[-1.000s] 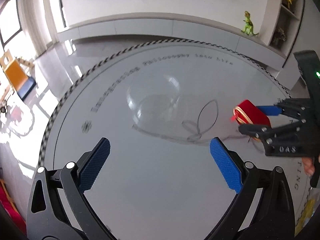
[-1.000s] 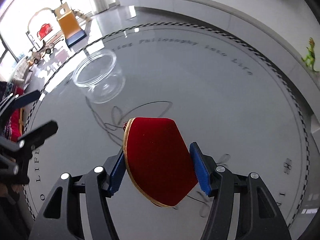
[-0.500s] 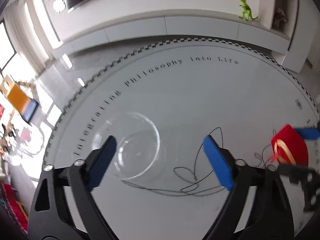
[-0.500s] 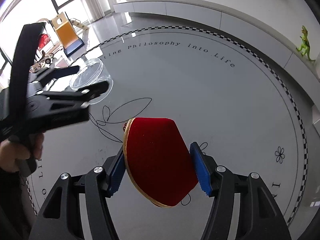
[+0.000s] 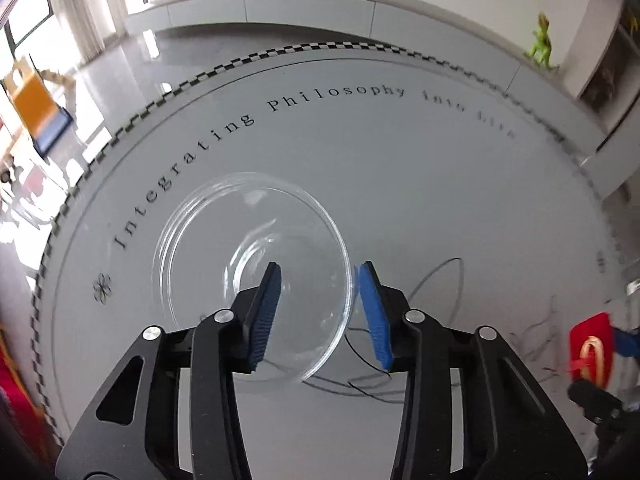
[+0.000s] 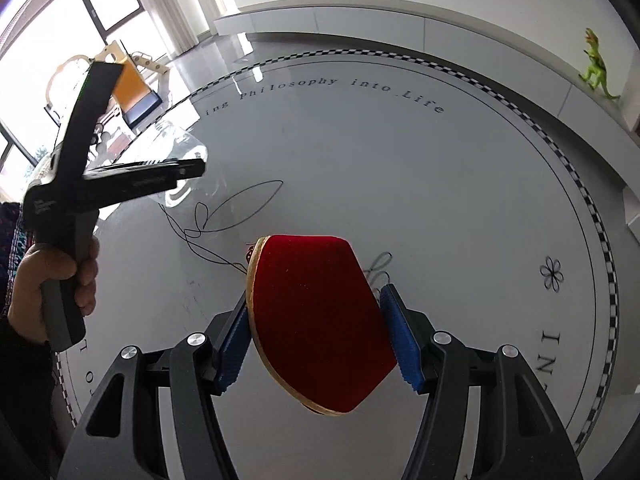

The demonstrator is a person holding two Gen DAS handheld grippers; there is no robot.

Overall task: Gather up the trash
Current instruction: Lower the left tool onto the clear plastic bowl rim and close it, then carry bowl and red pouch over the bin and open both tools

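A clear glass bowl stands on the round white table. My left gripper straddles the bowl's near right rim, one finger inside and one outside, with a narrow gap between the pads; I cannot tell whether they pinch the glass. My right gripper is shut on a red velvet pouch with a gold edge and holds it above the table. The pouch also shows in the left wrist view at far right. The left gripper appears in the right wrist view, over the bowl.
The table has a checkered rim and printed lettering. A green toy dinosaur stands on the white ledge behind. An orange child's chair stands on the floor at far left.
My left gripper has moved down and forward onto the bowl and its jaws have narrowed around the rim. The right gripper keeps holding the red pouch, nearly still.
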